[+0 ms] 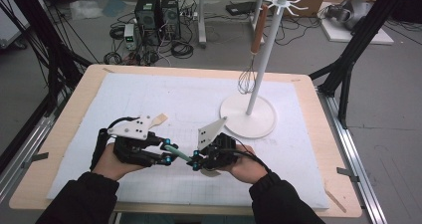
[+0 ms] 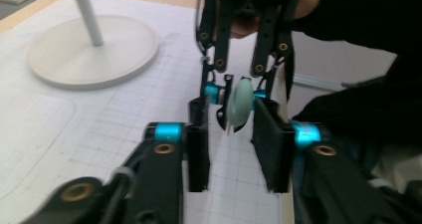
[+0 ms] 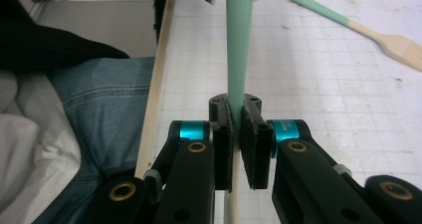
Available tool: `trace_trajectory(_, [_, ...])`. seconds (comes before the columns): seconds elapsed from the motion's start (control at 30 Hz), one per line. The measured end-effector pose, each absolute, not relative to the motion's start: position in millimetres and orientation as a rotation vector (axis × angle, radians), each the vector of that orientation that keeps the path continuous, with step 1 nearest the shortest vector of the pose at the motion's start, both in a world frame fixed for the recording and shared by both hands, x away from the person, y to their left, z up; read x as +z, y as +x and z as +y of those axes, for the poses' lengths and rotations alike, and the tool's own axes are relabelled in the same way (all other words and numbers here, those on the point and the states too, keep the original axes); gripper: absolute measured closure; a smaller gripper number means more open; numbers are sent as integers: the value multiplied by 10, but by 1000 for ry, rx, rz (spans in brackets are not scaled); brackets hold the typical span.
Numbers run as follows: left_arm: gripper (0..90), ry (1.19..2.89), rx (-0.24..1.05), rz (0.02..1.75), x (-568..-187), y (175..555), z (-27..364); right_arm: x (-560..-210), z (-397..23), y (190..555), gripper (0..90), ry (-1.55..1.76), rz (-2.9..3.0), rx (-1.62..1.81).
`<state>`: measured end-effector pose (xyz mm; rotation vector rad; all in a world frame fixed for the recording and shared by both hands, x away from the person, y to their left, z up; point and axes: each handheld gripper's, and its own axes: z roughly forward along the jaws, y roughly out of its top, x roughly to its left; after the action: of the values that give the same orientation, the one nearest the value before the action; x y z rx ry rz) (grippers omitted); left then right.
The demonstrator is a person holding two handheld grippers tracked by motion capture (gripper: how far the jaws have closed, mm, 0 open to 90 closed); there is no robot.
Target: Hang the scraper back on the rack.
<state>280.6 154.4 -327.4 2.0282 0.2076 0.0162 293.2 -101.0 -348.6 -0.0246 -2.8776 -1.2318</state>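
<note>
Even, soft light; gripper views slightly blurred.

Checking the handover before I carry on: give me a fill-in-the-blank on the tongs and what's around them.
1. The right tongs are ___ on the mint-green handle.
2. The left tongs stand ___, their pads off that handle.
3. The utensil hanging from the white stand is a ___.
Missing words: shut; open; whisk.
</note>
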Motion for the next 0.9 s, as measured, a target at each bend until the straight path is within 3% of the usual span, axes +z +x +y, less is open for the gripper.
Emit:
trace_trajectory(0.6, [419,1974,136,381,-3372,2775,1734,-3359,-1507,3057,846,-329,-2744,-1514])
trace_trajectory(0.9, [347,1964,191,442,-3407,2746,1821,-3236,-1700,3082,845,-419,-2733,-1589])
